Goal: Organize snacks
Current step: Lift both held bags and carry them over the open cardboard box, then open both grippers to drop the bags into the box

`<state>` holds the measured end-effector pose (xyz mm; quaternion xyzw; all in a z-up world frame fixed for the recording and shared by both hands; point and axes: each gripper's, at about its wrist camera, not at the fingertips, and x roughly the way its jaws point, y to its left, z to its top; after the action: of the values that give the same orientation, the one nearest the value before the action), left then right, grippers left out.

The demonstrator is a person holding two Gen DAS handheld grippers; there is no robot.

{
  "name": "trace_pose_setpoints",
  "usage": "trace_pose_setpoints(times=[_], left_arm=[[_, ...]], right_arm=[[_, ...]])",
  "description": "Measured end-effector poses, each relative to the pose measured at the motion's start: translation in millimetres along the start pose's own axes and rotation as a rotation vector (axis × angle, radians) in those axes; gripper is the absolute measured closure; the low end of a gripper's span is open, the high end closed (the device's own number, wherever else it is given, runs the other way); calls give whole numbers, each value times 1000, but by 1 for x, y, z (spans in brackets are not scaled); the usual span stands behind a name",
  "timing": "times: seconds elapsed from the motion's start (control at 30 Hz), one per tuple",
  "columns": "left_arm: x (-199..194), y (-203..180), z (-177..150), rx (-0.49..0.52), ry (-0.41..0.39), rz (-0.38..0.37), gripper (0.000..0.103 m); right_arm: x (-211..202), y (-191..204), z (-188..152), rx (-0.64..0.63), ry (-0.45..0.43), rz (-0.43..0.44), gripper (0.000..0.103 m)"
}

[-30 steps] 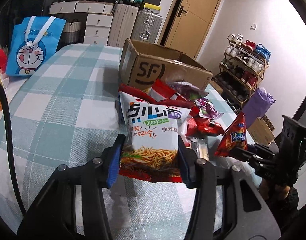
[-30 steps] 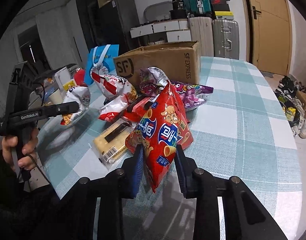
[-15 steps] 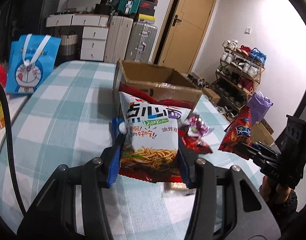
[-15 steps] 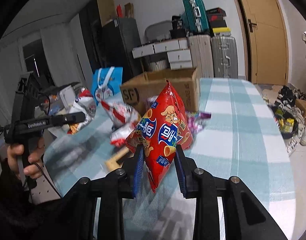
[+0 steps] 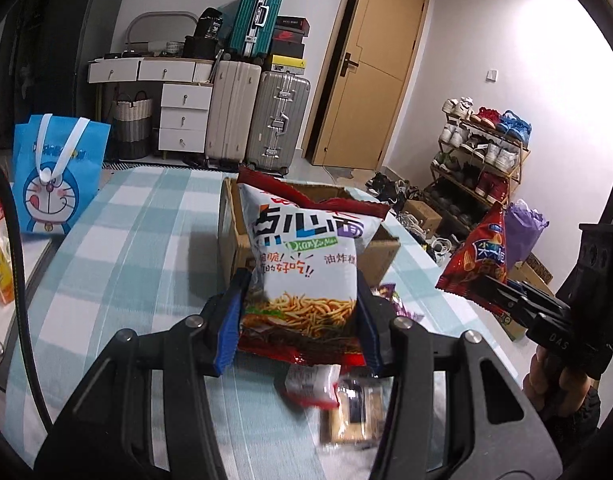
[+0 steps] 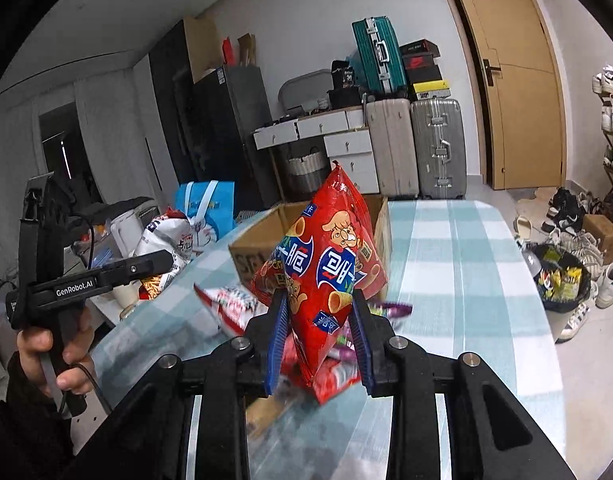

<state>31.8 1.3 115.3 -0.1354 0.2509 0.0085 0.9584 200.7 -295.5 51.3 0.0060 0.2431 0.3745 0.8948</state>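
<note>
Snacks, left wrist view: a white crinkly noodle-snack bag with a red bottom seam (image 5: 302, 276) sits upright between the blue pads of the left gripper (image 5: 300, 320), pinched at its lower part, clear of the table. Landmark: the open brown cardboard box (image 5: 382, 256) on the teal-and-white checked tablecloth (image 5: 138, 248). The white bag hangs in front of the box, its top edge overlapping the box opening. To the right of the box, the right gripper (image 5: 496, 294) holds a red foil cone-snack bag (image 5: 480, 258) by its lower corner, also lifted off the cloth. Nearer the camera than the box, below the held white bag, loose packets (image 5: 326, 388) lie blurred on the cloth. Left of the box, well apart, stands a blue cartoon-cat tote bag (image 5: 58, 176).

Right wrist view: the red foil cone-snack bag (image 6: 330, 268) stands upright between the pads of the right gripper (image 6: 320, 320), which are pressed onto its narrow lower half; the bag's upper part covers the front of the cardboard box (image 6: 258, 240). Below the bag, between camera and box, blurred red and purple wrappers (image 6: 234, 304) lie on the cloth. Left of the box, the left gripper (image 6: 162, 258) is held in a hand (image 6: 54, 348), clamped on the white noodle bag (image 6: 162, 248).
</note>
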Motion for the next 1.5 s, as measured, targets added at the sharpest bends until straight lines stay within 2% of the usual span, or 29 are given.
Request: trace_pose_setpoints(times=[0.3,0.6,1.5], left_arm=[[30,4,39,9,-7,-7,57],[68,6,60,31,18,-4,57],[198,25,66,27,118,-9,57]], right_arm=[[20,-5,39,2,-13,-9,73],[56,-6,65,-9,10,-13,73],[157,-11,69,-61,105,-15,73]])
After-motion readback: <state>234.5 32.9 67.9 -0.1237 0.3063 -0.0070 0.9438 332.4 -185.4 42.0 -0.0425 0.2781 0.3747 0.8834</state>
